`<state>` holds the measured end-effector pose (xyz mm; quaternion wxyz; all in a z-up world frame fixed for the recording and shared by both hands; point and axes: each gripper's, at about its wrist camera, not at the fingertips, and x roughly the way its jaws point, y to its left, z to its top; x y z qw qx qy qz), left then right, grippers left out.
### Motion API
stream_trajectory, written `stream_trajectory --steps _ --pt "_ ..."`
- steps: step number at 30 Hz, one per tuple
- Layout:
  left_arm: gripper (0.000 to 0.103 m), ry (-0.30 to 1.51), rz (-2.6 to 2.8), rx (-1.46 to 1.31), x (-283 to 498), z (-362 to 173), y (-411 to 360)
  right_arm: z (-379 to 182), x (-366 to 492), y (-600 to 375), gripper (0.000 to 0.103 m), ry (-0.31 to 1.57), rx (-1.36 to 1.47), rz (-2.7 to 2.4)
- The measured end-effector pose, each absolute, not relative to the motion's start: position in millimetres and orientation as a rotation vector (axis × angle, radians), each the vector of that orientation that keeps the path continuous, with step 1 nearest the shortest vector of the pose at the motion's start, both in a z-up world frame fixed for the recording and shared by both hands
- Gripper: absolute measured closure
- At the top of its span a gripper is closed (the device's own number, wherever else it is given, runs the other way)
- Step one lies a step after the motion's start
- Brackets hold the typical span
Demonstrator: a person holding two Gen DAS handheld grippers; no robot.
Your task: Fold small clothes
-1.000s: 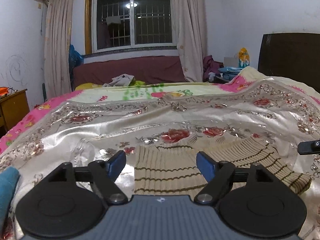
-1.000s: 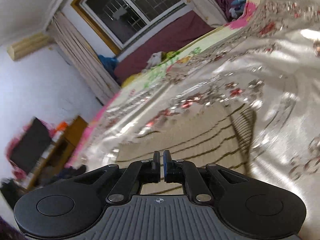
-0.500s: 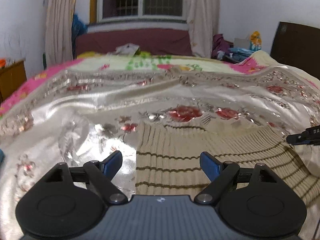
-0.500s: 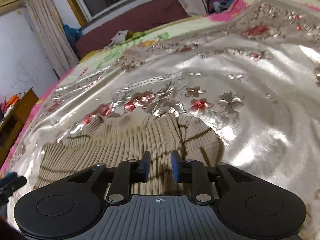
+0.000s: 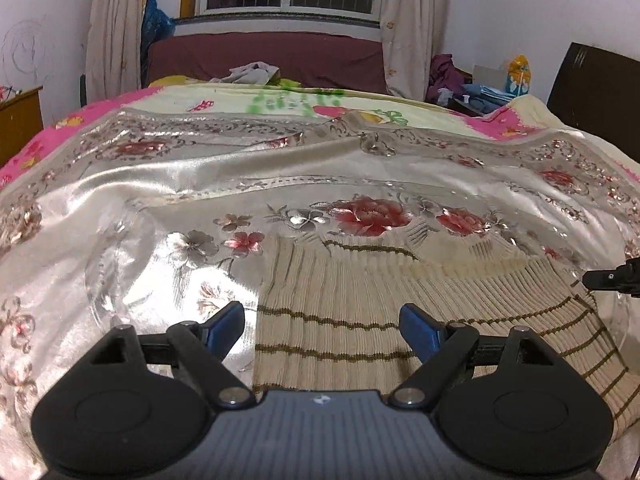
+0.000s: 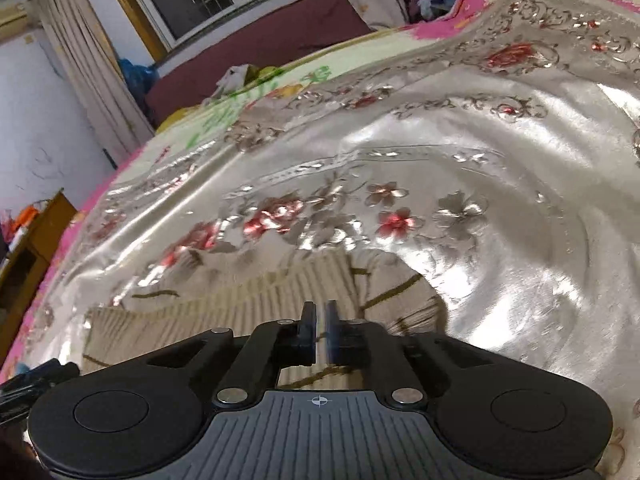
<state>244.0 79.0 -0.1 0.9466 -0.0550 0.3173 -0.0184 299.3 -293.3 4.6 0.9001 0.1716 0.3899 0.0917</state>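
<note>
No readable text, label, brand or number anywhere; green marks on the cream blanket (image 5: 296,101), upper centre of the frame, too blurred to read

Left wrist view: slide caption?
Left gripper, jaws open, over striped knit sweater on floral satin bedspread.

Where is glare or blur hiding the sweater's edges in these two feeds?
Left wrist view: sharp; glare on the shiny floral satin bedspread sits beside the left edge of the beige ribbed sweater with brown stripes, which still reads clearly. Right wrist view: softer, slightly smeared; bright glare lies right of the sweater, and shadow darkens its folded end near the right gripper fingers.
</note>
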Motion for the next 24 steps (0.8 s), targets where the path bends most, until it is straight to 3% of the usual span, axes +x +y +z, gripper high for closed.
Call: stream_trajectory --steps 4,11,13,16,24 --pt "0.014 0.654 -0.033 -0.125 245 0 81 -8 313 -295 0.091 0.865 0.389 0.184" --pt "0.014 0.637 -0.015 -0.136 246 4 90 -24 328 -285 0.080 0.918 0.364 0.191" --pt "0.014 0.657 -0.013 -0.159 249 1 94 -23 327 -283 0.084 0.913 0.365 0.191" --pt "0.015 0.683 -0.012 -0.187 253 -5 96 -17 319 -286 0.101 0.888 0.407 0.218" --pt "0.019 0.664 -0.020 -0.183 257 -4 93 5 290 -324 0.103 0.772 0.494 0.150"
